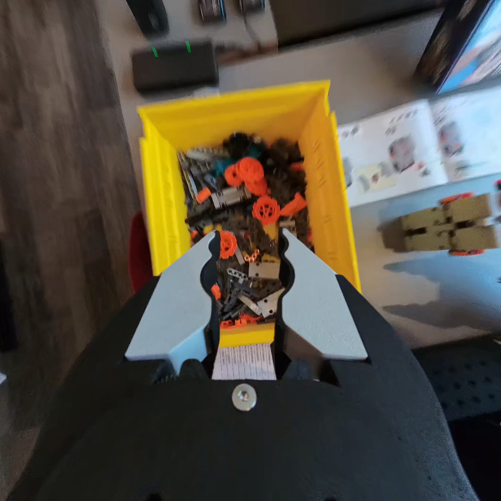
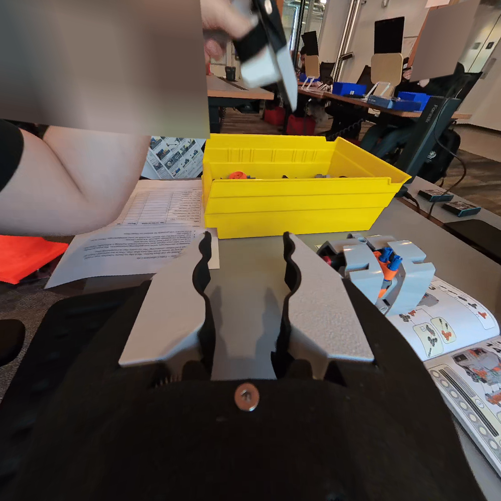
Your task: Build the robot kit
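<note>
A yellow plastic bin (image 1: 233,116) holds a heap of small black, grey and orange building parts (image 1: 244,206), among them orange gear wheels (image 1: 265,210). My left gripper (image 1: 248,235) hangs open and empty above the bin's near end, looking down into it. The bin also shows in the right wrist view (image 2: 298,206), standing on a grey table. My right gripper (image 2: 245,238) is open and empty, low over the table just in front of the bin. The left gripper shows high above the bin in the right wrist view (image 2: 271,59), held by a hand.
A part-built grey model with blue and orange pieces (image 2: 387,268) sits to the right on an open instruction booklet (image 2: 461,339). A printed paper sheet (image 2: 141,244) lies left of the bin, with a person's arm (image 2: 67,184) over it. Black devices (image 2: 461,208) lie far right. My right fingertips sit around 25 cm from my left ones.
</note>
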`<action>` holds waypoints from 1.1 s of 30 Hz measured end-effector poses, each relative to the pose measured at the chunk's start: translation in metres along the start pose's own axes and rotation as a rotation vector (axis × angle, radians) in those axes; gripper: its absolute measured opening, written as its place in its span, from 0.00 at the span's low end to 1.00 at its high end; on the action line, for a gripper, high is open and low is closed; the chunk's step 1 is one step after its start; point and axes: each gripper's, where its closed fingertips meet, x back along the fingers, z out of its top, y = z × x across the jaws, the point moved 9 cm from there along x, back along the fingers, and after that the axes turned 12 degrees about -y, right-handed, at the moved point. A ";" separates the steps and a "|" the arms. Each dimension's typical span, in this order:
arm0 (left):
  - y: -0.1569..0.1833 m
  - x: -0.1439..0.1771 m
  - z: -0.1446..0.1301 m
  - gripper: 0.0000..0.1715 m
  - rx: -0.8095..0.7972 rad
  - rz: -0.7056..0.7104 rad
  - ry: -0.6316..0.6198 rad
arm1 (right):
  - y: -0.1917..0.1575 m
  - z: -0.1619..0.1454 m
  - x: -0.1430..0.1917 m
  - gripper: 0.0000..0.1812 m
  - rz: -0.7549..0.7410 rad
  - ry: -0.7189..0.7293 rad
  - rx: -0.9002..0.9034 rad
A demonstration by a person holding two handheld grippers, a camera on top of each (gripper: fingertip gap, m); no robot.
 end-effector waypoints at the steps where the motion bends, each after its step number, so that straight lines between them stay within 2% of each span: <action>1: -0.005 -0.020 0.001 0.26 0.001 -0.003 -0.079 | 0.000 -0.002 0.000 0.28 -0.009 -0.006 0.010; 3: -0.021 -0.058 0.005 0.32 0.029 0.019 -0.191 | 0.003 -0.004 -0.002 0.28 -0.030 -0.035 0.031; 5: -0.034 -0.084 0.005 0.35 0.102 0.001 -0.217 | 0.004 -0.007 -0.003 0.28 -0.035 -0.055 0.043; 7: -0.036 -0.099 0.007 0.35 0.126 -0.089 -0.256 | 0.003 -0.007 -0.004 0.28 -0.011 -0.040 0.057; 8: -0.038 -0.105 0.007 0.40 0.135 -0.096 -0.292 | 0.001 -0.005 -0.004 0.28 0.007 -0.035 0.063; 12: -0.043 -0.132 -0.004 0.49 0.117 -0.015 -0.506 | -0.005 -0.003 -0.005 0.28 0.026 -0.017 0.109; 16: -0.043 -0.139 -0.006 0.45 0.084 0.032 -0.568 | -0.004 -0.006 -0.006 0.28 0.051 -0.035 0.082; 21: -0.036 -0.150 -0.007 0.46 0.034 0.079 -0.644 | -0.004 -0.009 -0.009 0.28 0.077 -0.045 0.067; 24: -0.035 -0.151 -0.005 0.40 0.007 0.124 -0.653 | -0.004 -0.010 -0.011 0.27 0.090 -0.059 0.060; 26: -0.028 -0.153 -0.006 0.26 -0.011 0.073 -0.660 | -0.004 -0.011 -0.011 0.27 0.100 -0.060 0.055; 27: -0.024 -0.155 -0.006 0.22 -0.014 0.051 -0.670 | -0.004 -0.011 -0.011 0.27 0.102 -0.061 0.054; 31: -0.017 -0.155 -0.003 0.21 -0.083 0.068 -0.682 | -0.005 -0.009 -0.009 0.26 0.102 -0.052 0.059; 33: -0.017 -0.152 0.002 0.21 -0.079 0.049 -0.639 | -0.005 -0.009 -0.009 0.26 0.101 -0.053 0.063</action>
